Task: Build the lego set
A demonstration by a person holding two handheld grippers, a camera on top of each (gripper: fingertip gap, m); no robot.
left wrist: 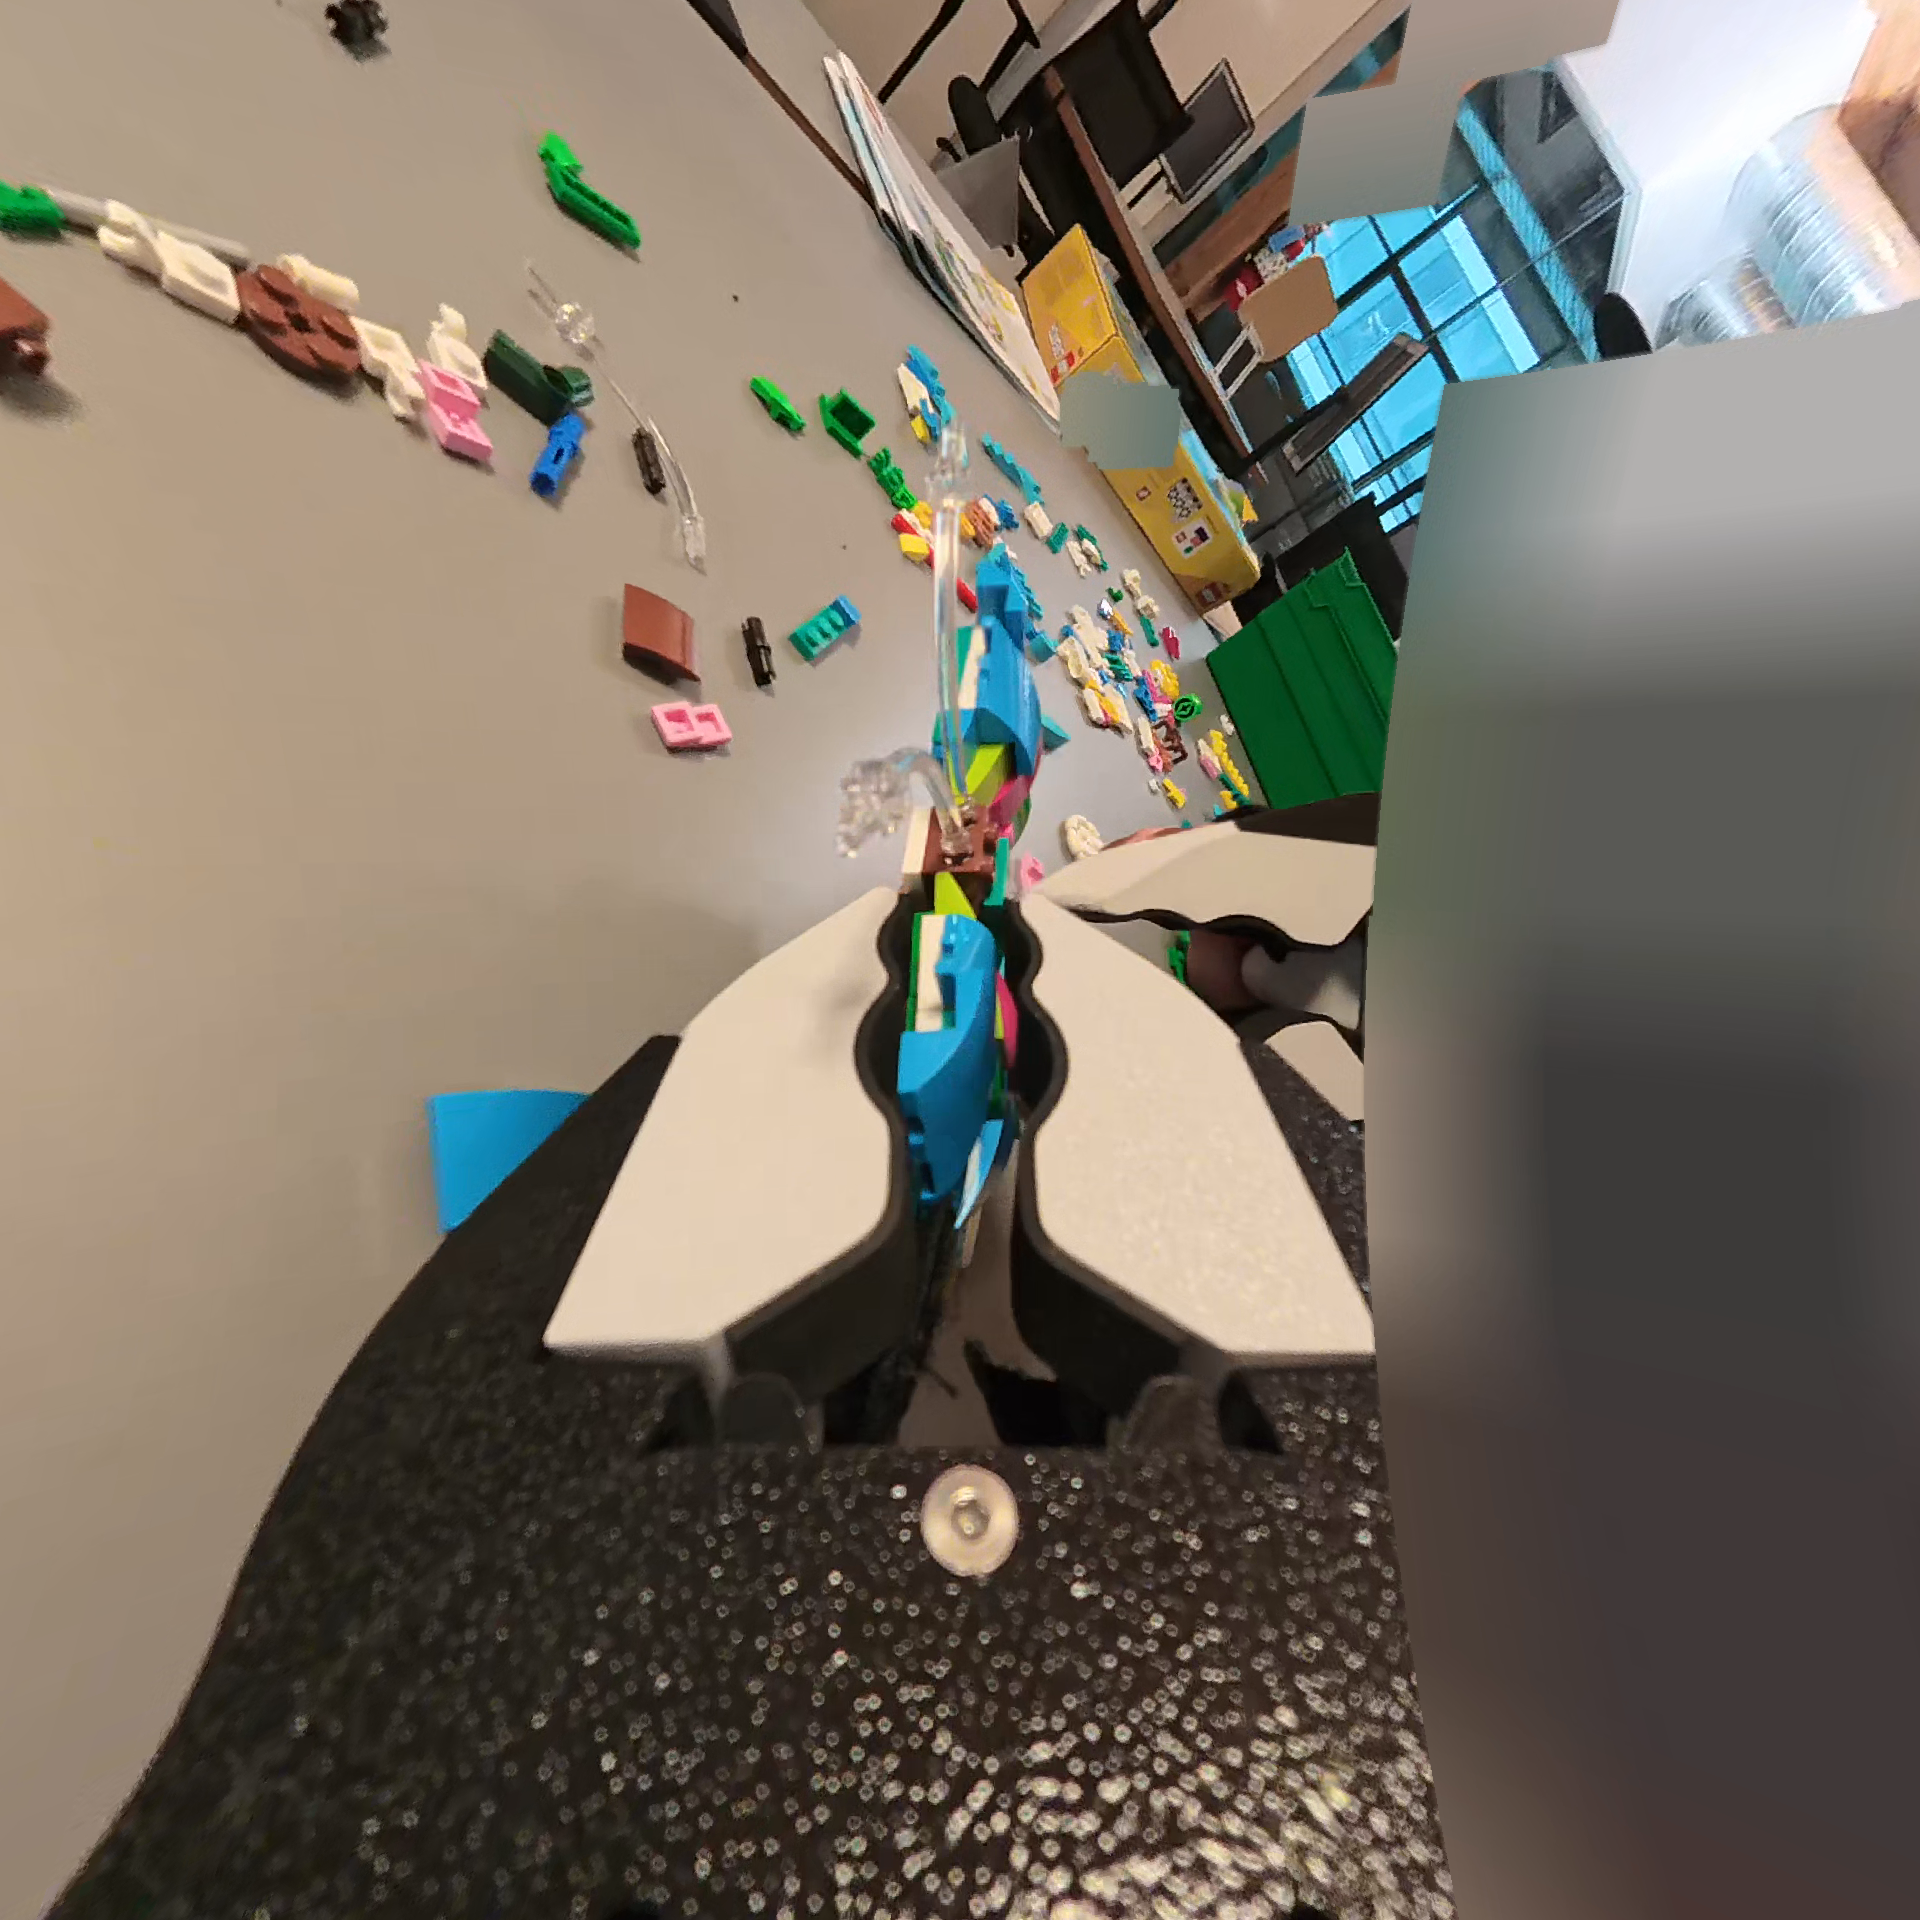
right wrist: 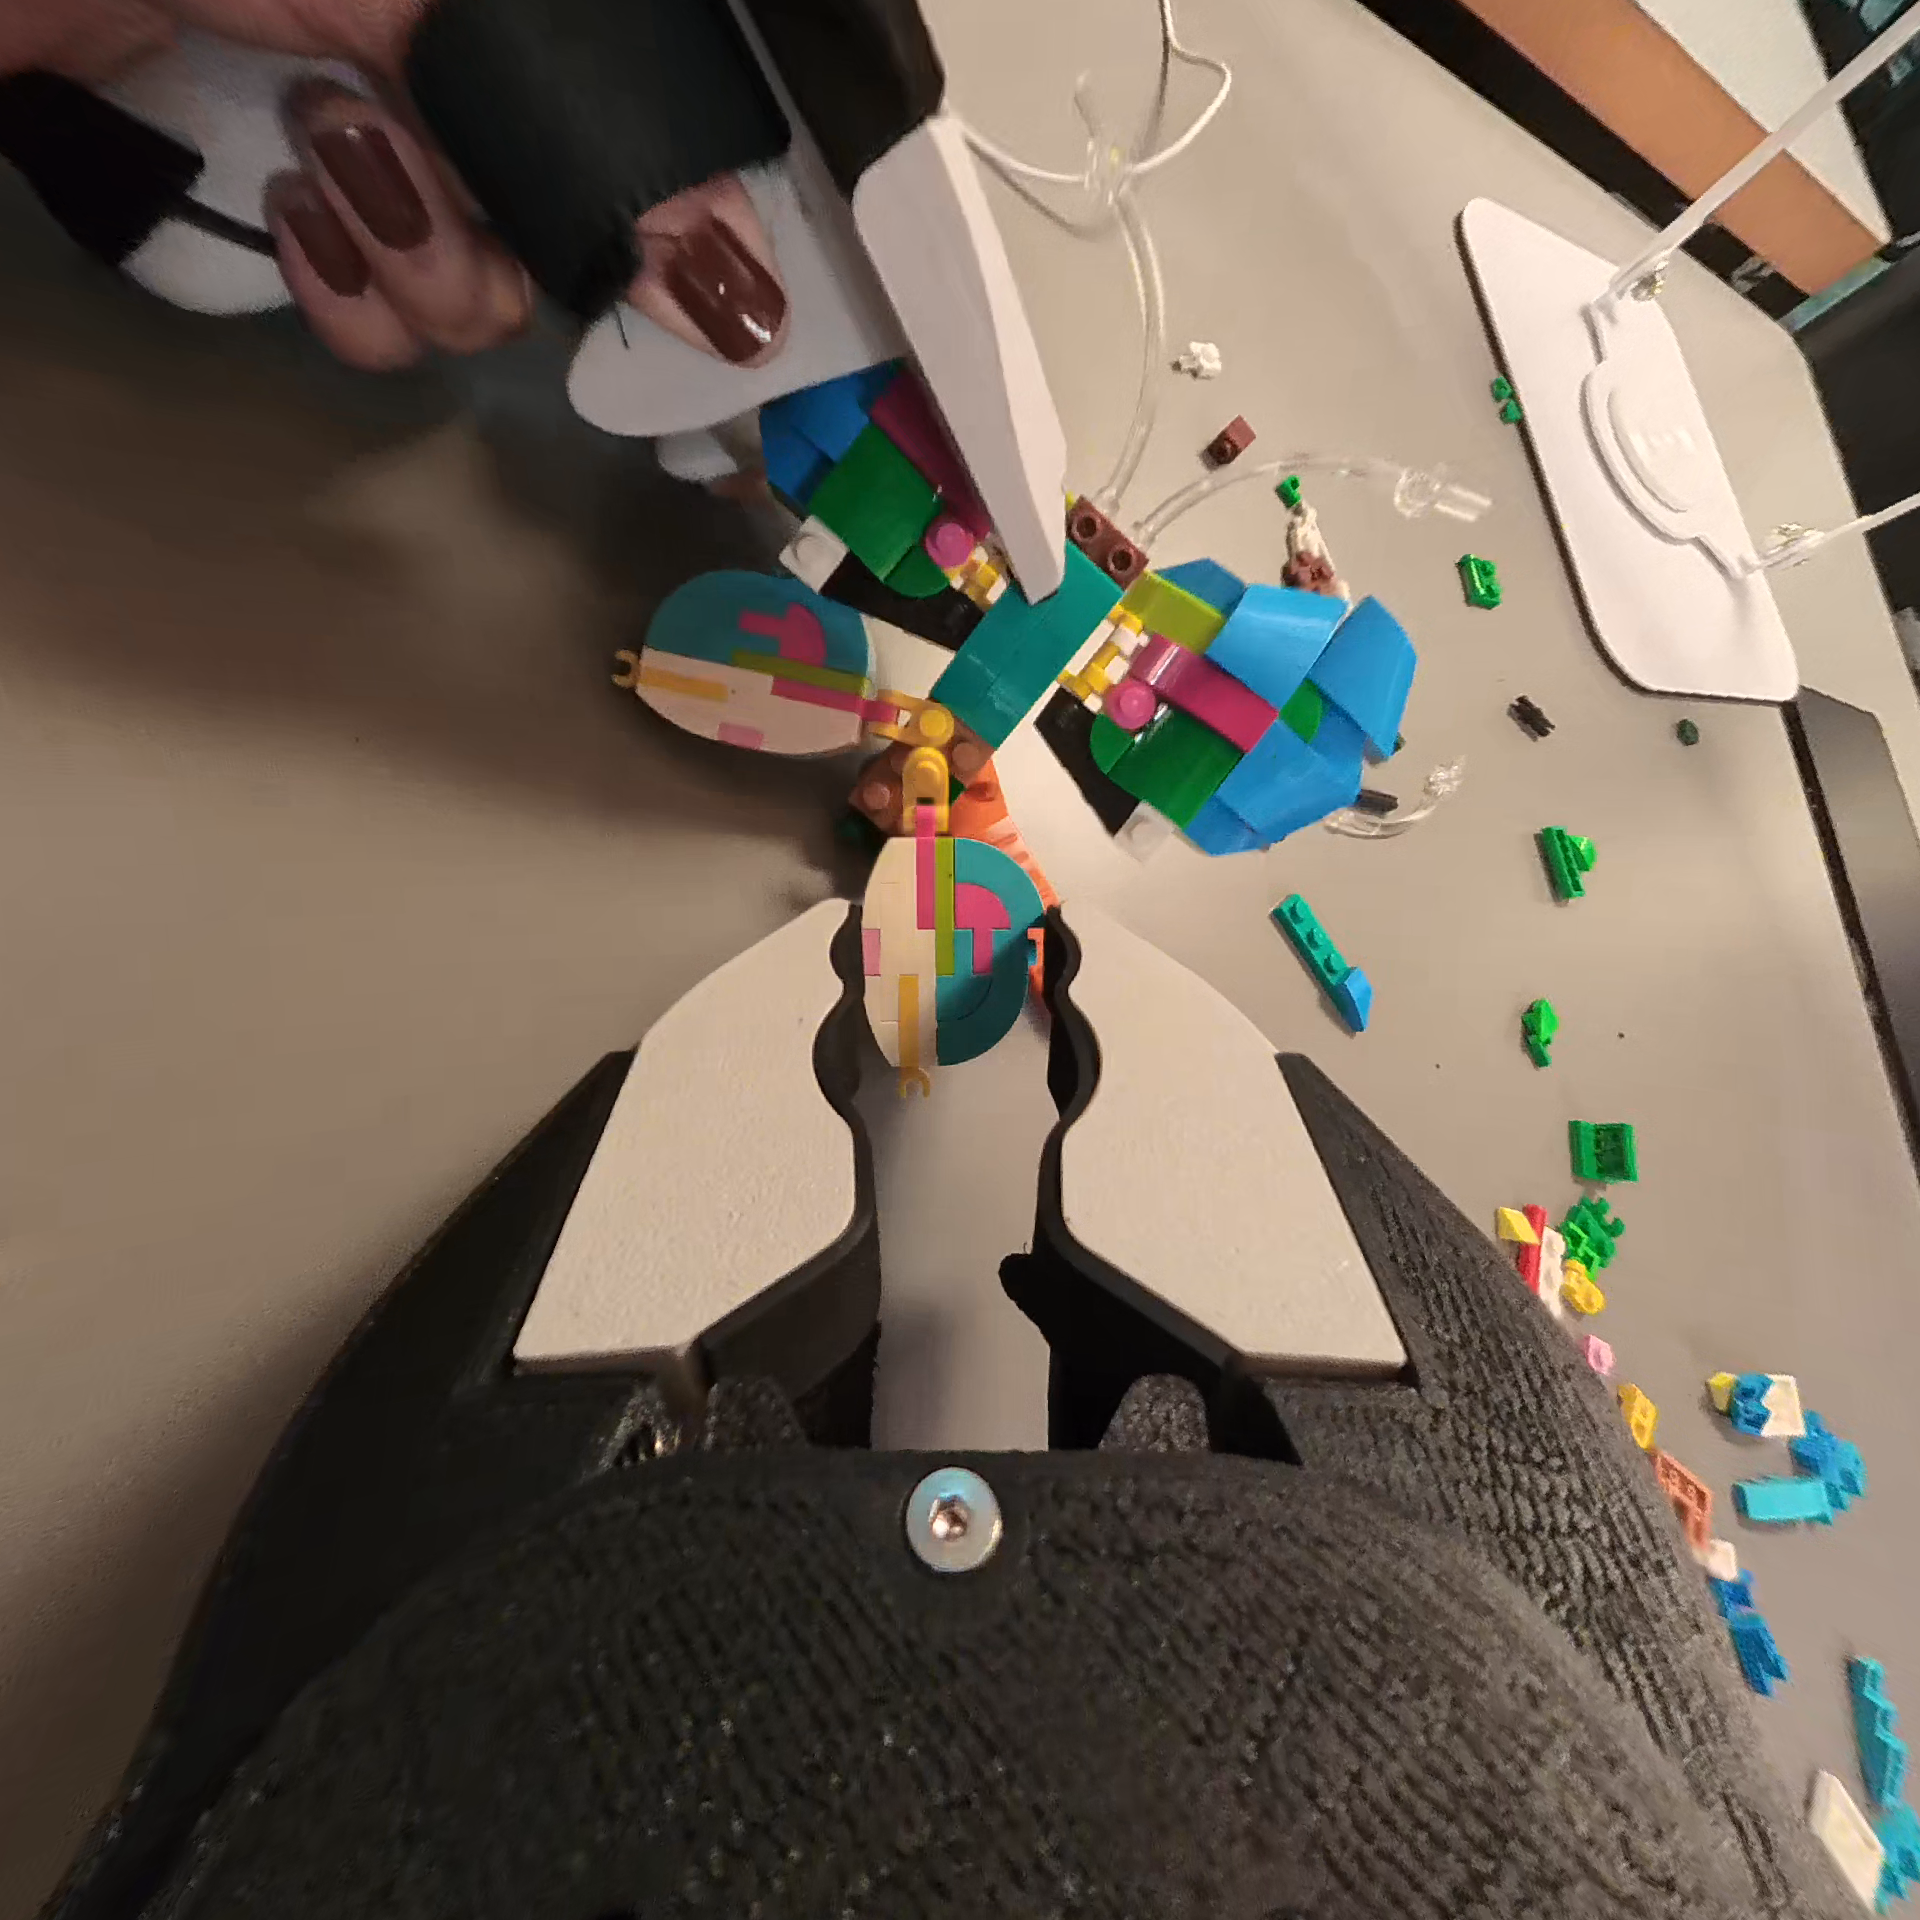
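A butterfly lego model with a teal body [right wrist: 1023, 644], blue and green upper wings and white and teal lower wings is held over the grey table. My left gripper [left wrist: 956, 894] is shut on one blue upper wing [left wrist: 951, 1039]. In the right wrist view its white finger [right wrist: 966, 343] covers that wing. My right gripper [right wrist: 948, 920] is closed on the edges of one oval lower wing [right wrist: 951, 966]. The other lower wing [right wrist: 753, 660] and the other upper wing [right wrist: 1268, 707] hang free. A clear curved rod [left wrist: 943, 582] rises from the model.
Loose pieces lie across the table: brown, white and pink ones [left wrist: 291, 312] at the far left, green ones [right wrist: 1564, 862] on the right. A white stand base [right wrist: 1621, 468] with clear rods, a yellow box [left wrist: 1143, 416] and a green bin [left wrist: 1309, 686] stand at the edges. A hand [right wrist: 416, 239] holds the left gripper. Across from one pair of fingers to the other is roughly 6 cm. The white stand base [right wrist: 1621, 468] is about 35 cm from both grippers' fingertips.
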